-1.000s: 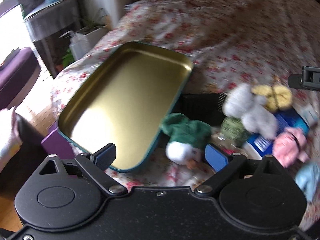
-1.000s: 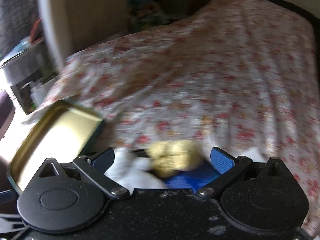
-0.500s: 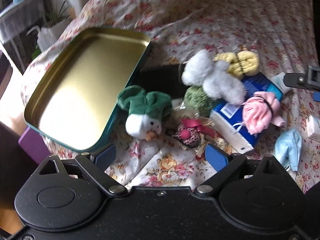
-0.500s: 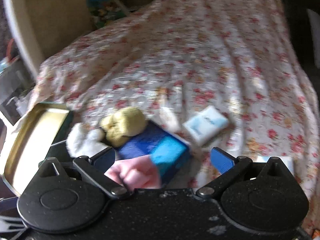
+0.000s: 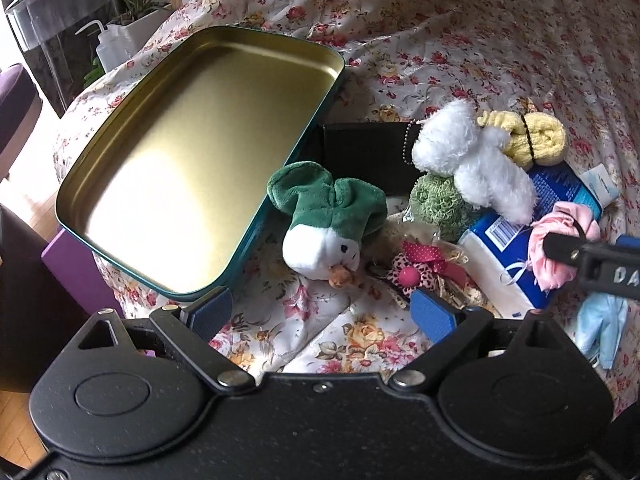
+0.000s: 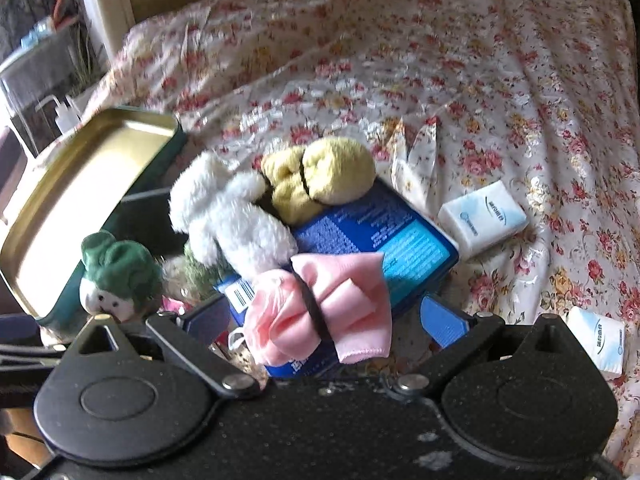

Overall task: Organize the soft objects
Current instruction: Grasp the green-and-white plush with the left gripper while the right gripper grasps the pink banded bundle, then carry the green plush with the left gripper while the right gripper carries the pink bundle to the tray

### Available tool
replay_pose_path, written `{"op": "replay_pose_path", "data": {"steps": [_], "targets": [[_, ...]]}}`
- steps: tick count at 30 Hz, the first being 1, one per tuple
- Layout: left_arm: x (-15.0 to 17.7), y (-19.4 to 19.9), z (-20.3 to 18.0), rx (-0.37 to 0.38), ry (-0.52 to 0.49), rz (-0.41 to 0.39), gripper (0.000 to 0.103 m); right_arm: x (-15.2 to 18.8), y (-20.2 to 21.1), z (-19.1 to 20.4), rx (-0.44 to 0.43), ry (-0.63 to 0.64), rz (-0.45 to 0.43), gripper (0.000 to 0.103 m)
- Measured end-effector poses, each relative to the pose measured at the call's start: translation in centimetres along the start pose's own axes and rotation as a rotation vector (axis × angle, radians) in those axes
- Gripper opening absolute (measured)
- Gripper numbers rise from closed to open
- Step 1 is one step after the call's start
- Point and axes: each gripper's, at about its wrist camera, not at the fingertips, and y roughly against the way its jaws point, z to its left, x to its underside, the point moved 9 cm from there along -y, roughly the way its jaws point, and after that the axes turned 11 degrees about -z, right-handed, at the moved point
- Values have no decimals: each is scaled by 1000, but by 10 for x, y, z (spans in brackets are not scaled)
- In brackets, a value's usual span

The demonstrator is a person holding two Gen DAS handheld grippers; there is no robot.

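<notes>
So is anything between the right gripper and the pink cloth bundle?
Nothing visible. The right gripper is open, and the pink cloth bundle lies directly between its fingers, on top of the blue pack.

Floral bedspread point(image 5: 460, 32) across the bed. Two white tissue packets point(image 6: 482, 216) point(image 6: 596, 340) toward its right edge. White squeeze bottle point(image 5: 108, 44), potted plant point(image 5: 140, 4) beyond its left edge.

One tin point(image 5: 192, 152), two white tissue packs point(image 6: 482, 216), one blue pack point(image 6: 384, 240), two plush toys point(image 5: 326, 224).
</notes>
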Motion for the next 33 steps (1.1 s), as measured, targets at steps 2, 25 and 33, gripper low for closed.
{"op": "replay_pose_path", "data": {"steps": [2,25,33], "targets": [[-2,-1,-1,1,3,-3,93,2,-5,-1,13,-1,16,101],[-3,-51,-3,-71,27,68,47,9,-5,-33,-35,-153,68,41],[-7,-42,-12,-35,15,41,45,5,-2,-48,-65,-231,39,41]]}}
